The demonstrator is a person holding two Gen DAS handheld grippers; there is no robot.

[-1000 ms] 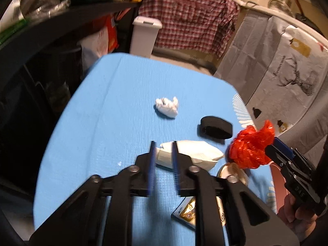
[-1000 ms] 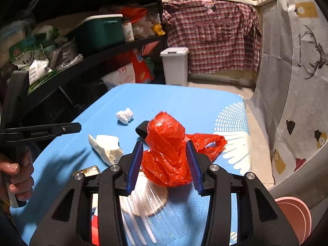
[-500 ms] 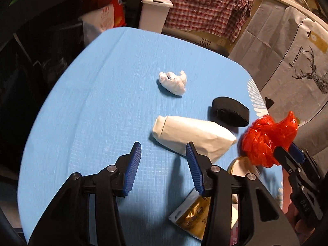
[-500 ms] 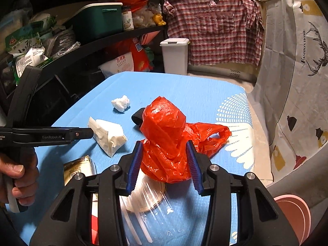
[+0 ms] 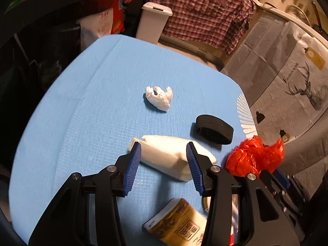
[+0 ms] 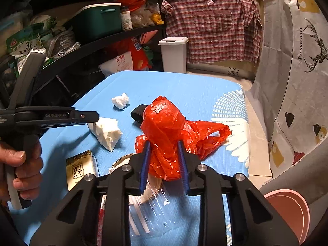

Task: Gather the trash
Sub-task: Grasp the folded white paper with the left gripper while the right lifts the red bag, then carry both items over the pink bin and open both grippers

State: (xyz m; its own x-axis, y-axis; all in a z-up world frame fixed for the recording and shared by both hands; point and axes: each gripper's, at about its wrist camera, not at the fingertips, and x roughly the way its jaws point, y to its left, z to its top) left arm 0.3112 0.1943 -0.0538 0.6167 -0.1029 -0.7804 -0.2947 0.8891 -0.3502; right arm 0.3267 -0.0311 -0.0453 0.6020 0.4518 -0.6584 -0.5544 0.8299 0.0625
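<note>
On the blue table (image 5: 86, 110) lies a white folded paper wrapper (image 5: 166, 153). My left gripper (image 5: 164, 161) hangs over it, open, with one finger on each side of the wrapper and a gap at the pads. My right gripper (image 6: 163, 162) has a crumpled red plastic bag (image 6: 164, 123) between its jaws. The jaws are closing and the pads press into the bag. A crumpled white tissue (image 5: 158, 99) lies farther back on the table. In the right wrist view a hand (image 6: 20, 170) holds the left gripper (image 6: 90, 117) just above the wrapper (image 6: 106, 131).
A black band (image 5: 214, 129) lies right of the wrapper. A gold carton (image 6: 79, 169) and clear plastic packaging with cutlery (image 6: 141, 209) lie at the near edge. A white bin (image 6: 174, 53) stands beyond the table, shelves (image 6: 92, 41) to the left, a pink bowl (image 6: 287, 211) at lower right.
The left gripper's jaws widened and it moved onto the white wrapper, which now sits between its fingers. The right gripper's jaws narrowed onto the red bag without moving away.
</note>
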